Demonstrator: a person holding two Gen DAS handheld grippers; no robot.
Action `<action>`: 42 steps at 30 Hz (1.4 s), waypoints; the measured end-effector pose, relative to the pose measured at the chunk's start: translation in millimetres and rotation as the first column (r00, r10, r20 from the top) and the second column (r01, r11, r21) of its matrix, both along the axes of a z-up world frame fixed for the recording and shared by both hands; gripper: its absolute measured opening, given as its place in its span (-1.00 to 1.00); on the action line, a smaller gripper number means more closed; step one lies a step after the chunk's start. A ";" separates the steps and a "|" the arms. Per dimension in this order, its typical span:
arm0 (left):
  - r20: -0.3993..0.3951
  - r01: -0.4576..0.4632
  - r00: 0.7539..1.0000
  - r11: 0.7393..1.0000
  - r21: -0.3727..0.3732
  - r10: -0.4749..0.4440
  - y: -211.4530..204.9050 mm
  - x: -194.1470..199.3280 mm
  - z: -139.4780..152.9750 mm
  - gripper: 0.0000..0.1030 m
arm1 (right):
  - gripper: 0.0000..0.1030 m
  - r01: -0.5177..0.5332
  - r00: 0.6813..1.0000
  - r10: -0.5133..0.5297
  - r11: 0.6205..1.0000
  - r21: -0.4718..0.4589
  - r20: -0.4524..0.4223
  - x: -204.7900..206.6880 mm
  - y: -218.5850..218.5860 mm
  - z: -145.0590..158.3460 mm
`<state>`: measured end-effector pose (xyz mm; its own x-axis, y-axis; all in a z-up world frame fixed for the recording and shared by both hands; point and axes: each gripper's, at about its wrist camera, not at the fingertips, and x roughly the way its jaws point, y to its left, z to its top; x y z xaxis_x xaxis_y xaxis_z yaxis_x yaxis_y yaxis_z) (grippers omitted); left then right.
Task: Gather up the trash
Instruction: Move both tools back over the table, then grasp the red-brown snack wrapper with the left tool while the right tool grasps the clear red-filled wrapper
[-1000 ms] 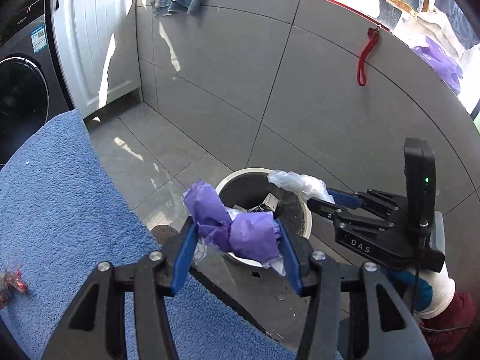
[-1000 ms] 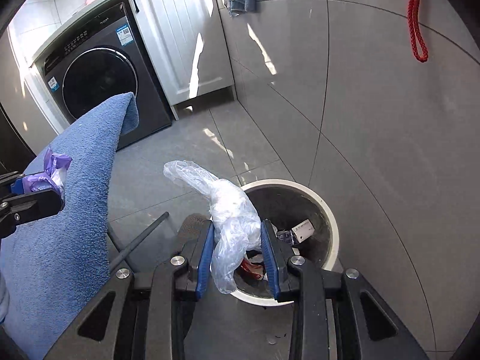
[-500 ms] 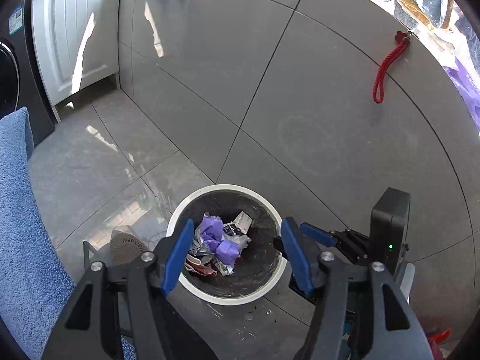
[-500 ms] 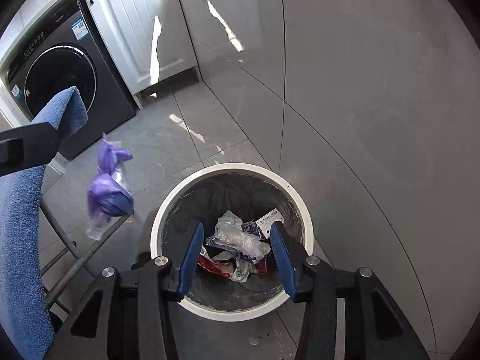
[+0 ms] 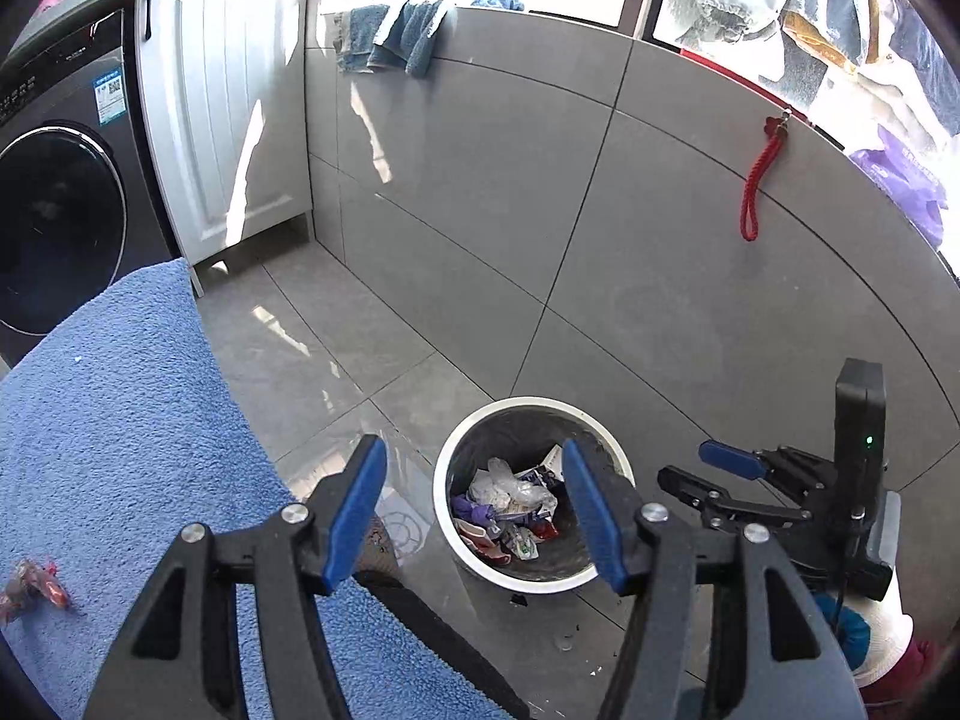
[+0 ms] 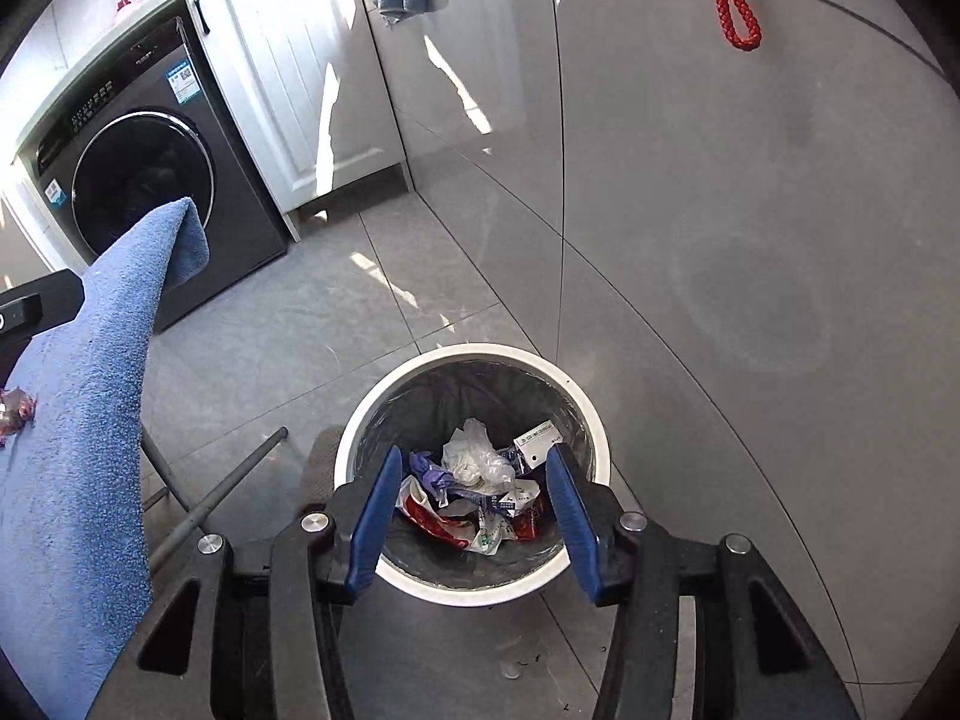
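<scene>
Bin [image 6: 591,420] taken as landmark: white rim, dark liner, standing on grey floor tiles close to the wall.

Left gripper [image 5: 474,510]: jaws apart, nothing between the pads; it hangs above and just left of the bin.

Right gripper [image 6: 474,516]: jaws opening, empty, directly over the bin mouth (seen from the left wrist it sits just right of the bin).

Trash inside the bin: clear bag [image 6: 477,459] on top, purple wad [image 6: 429,471] at its left, red and white wrappers beneath.

One red wrapper [image 5: 33,585] lies on the blue towel [image 5: 120,420], well left of the bin.

Washer [image 6: 144,180] stands beyond the towel, far from the bin.
</scene>
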<state>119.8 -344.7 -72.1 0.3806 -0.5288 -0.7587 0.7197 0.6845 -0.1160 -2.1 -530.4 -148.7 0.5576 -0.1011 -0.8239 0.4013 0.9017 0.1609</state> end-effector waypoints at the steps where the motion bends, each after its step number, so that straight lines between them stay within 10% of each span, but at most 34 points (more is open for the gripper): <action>1: 0.032 -0.023 0.999 1.000 0.015 0.023 11.8 -2.5 2.9 0.15 | -0.06 -0.011 1.000 0.011 1.000 -0.006 0.008 0.3 6.1 5.1; 8: 0.161 -0.204 0.967 0.978 0.038 0.195 107.0 -10.8 24.1 0.15 | 0.00 -0.107 0.992 0.109 0.994 -0.031 0.069 7.9 54.6 35.9; 21: 0.249 -0.499 0.833 0.865 -0.046 0.494 265.2 -23.6 63.8 0.33 | 0.17 -0.285 0.949 0.293 0.955 -0.078 0.119 41.5 163.2 75.0; 42: 0.274 -0.589 0.742 0.790 -0.172 0.613 392.7 -43.2 72.3 0.49 | 0.31 -0.423 0.885 0.443 0.894 -0.146 0.143 69.5 291.9 117.8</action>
